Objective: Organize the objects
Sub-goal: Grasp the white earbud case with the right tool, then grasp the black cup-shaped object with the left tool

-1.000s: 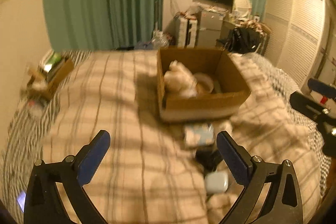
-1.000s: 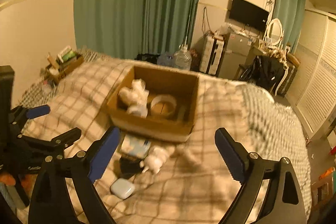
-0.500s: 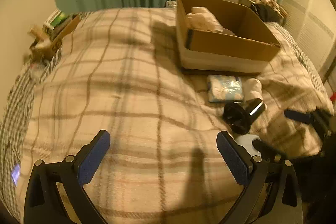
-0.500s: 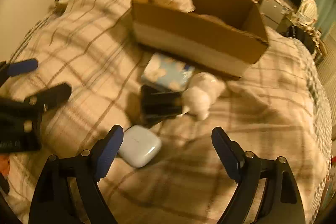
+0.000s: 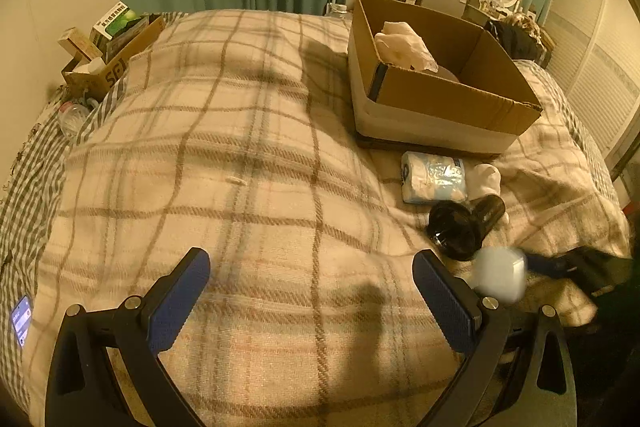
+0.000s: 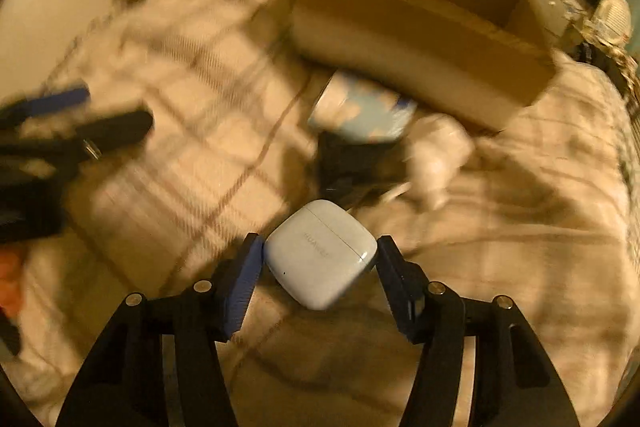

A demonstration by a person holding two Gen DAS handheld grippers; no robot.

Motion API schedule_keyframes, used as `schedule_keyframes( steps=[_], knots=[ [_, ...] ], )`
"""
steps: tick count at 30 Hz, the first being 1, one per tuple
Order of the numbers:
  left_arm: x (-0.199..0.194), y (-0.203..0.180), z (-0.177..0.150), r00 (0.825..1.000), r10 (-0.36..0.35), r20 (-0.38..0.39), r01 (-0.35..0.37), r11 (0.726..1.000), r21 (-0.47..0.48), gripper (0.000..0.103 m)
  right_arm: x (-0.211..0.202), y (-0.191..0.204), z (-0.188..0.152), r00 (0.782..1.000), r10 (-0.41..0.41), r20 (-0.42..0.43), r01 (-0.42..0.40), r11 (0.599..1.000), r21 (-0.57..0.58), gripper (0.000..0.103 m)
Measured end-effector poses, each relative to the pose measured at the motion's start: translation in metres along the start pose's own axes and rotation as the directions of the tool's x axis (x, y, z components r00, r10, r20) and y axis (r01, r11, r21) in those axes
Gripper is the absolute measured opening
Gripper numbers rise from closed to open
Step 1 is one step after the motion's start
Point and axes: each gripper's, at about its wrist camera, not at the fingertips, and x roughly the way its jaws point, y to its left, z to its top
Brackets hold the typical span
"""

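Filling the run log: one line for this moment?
right gripper: closing on earbud case | left gripper: open, empty | cardboard box: ahead

Beige plaid blanket (image 5: 248,187), brown cardboard box (image 5: 452,99), white earbud case (image 6: 322,253).

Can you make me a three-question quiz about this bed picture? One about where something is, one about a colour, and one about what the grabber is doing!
1. Where is the cardboard box?
A. On the plaid blanket
B. On the floor
C. On a shelf

2. What colour is the earbud case?
A. Red
B. White
C. Green

3. What is the right gripper doing?
A. Hanging empty
B. Holding the box
C. Closed on the case

Answers: 1 A, the box rests on the blanket. 2 B, its shell looks white. 3 C, both jaws touch the case's sides.
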Motion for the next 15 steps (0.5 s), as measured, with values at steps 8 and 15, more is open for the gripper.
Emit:
schedule_keyframes(
  steps=[8,15],
  knots=[
    [0.005,-0.042,0.013,1.0,0.012,-0.009,-0.011,0.993,0.114,0.103,-0.055,-0.068,0.027,0.981,-0.141,0.131,0.126,0.985,0.116,0.058],
    [0.034,-0.103,0.014,0.995,-0.05,-0.085,0.068,0.974,0.215,0.103,-0.052,-0.103,0.027,0.978,-0.151,0.142,0.12,0.971,0.207,0.058]
  ],
)
